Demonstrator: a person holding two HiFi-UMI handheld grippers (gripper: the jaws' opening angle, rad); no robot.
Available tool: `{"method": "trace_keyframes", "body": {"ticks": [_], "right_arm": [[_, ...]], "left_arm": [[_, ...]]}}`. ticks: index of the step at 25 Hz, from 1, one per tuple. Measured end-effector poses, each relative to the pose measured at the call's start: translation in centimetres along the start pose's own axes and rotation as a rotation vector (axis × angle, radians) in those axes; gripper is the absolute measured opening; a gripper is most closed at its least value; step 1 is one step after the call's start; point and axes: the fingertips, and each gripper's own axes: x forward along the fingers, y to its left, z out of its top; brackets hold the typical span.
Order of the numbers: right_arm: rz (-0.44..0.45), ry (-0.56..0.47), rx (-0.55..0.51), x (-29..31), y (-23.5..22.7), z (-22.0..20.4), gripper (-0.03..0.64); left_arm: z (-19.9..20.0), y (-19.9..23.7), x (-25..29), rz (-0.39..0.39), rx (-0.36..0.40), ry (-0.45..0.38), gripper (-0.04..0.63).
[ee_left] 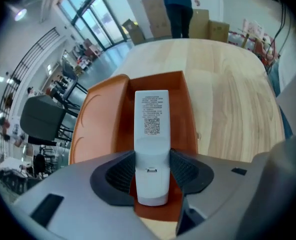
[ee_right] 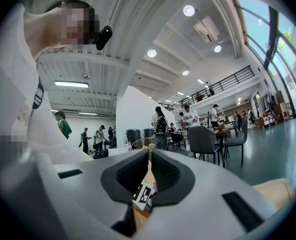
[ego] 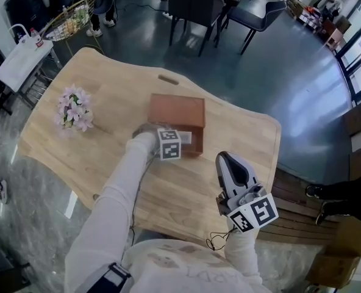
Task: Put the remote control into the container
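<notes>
White remote control [ee_left: 151, 149]: clamped at its near end between the pads of the left tongs, lying with its printed back and a square code facing up. Its far end reaches over the inside of the container. Whether it rests on the bottom cannot be told.
Container [ee_left: 100, 121]: reddish-brown open box standing near the middle of the counter, its opening facing up.
Left tongs [ee_left: 152, 170]: gripping the remote control from both sides at the container's near edge, with the arm stretched out across the counter.
Right tongs [ee_right: 149, 159]: closed, pads meeting at the tips with nothing between them. They are held up by the counter's near edge, well apart from the container.
Counter [ego: 119, 96]: pale wood with a curved outline.
Flowers [ego: 74, 110]: pink and white bunch lying toward the counter's left end, well apart from the container.
Chairs [ego: 193, 5]: dark, standing on the grey floor beyond the counter.
</notes>
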Motion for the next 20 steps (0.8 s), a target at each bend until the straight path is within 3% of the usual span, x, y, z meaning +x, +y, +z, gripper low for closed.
{"method": "trace_keyframes", "body": {"ticks": [3,9,20], "right_arm": [[-0.008,0.000,0.003,-0.2,-0.2,0.0,0.025],[-0.027,0.007,0.014,-0.7,-0.8,-0.8,0.025],[-0.055,0.019,0.025,-1.6,-2.0,-1.3,0.025]], "left_arm": [[-0.2,-0.2,0.6,-0.017,0.068,0.065,0.209],[-0.4,-0.2,1.9,-0.051,0.044,0.116,0.209],[-0.2,-0.6,2.3,-0.131,0.021,0.087,0.209]]}}
